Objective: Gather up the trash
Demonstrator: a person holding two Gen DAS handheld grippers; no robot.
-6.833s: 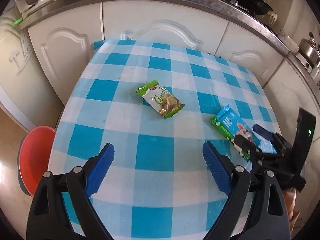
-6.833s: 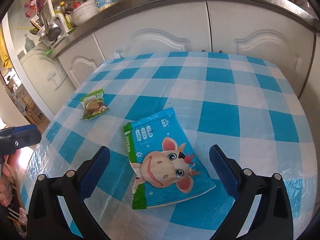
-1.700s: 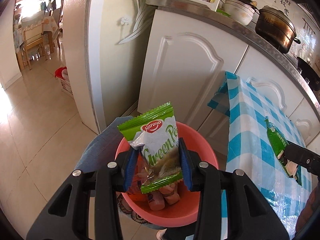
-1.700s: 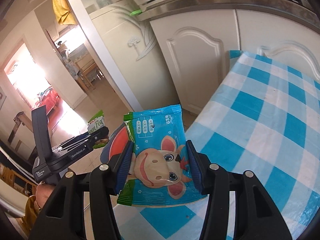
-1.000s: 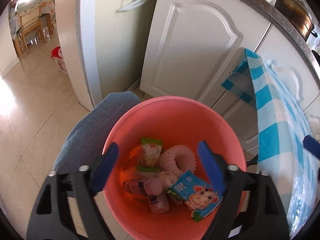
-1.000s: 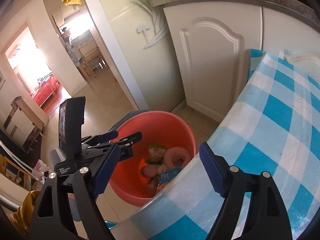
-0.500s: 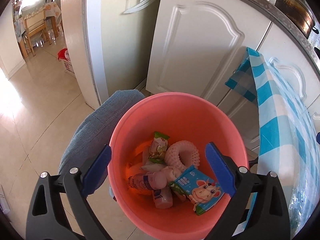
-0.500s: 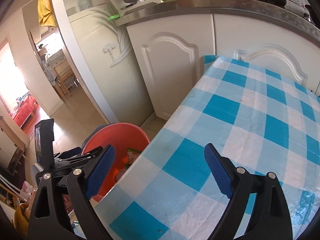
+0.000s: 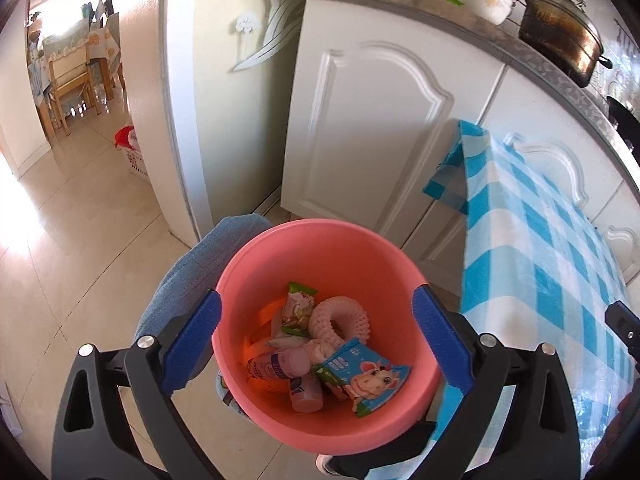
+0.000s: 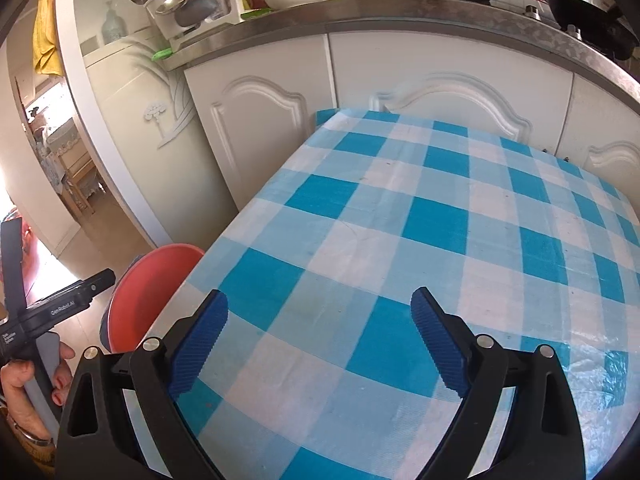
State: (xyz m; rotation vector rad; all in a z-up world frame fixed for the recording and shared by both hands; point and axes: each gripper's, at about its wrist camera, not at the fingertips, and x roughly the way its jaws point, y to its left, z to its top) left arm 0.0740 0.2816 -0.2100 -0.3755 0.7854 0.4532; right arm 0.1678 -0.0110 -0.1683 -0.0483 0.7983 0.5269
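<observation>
Trash is now seen in the pink bucket (image 9: pixel 320 248): green snack packet (image 9: pixel 298 308) left, blue cow wrapper (image 9: pixel 366 376) right, both dropped moments ago; left gripper (image 9: pixel 316 336) and right gripper (image 10: pixel 320 336) are spread wide, empty; checked tablecloth (image 10: pixel 400 240) is cleared, so collection is judged finished

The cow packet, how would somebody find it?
Look for the pink bucket on the floor beside the checked table. Inside, nearest the camera, lies the cow packet: it is the only blue wrapper there, with a cartoon cow's face.
</observation>
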